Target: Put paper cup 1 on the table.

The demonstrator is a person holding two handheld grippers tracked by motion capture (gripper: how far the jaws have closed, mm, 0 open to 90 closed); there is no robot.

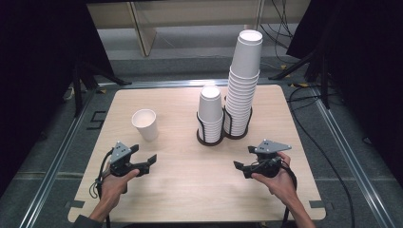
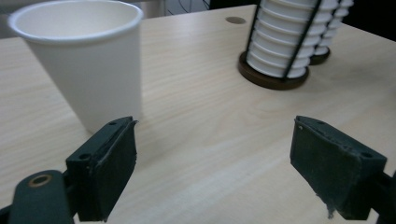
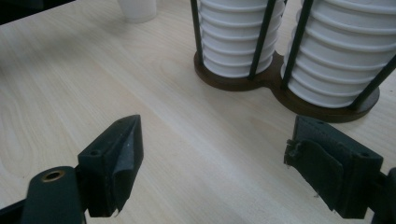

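1. High view: one single paper cup stands alone on the table, mouth up, long axis vertical, well left of the two-ring cup holder. Short stack and tall stack sit in it, mouths down. Left gripper hovers near the lone cup, empty; right gripper is empty too, below the holder.
2. Left gripper view: jaws stand apart with nothing between them; the cup rises just beyond the left jaw, upright, apparently untouched. I'd say one cup is out and plenty remain stacked.
3. Right gripper view: jaws wide, bare wood between, aimed at the holder's base. Next grab probably not begun.
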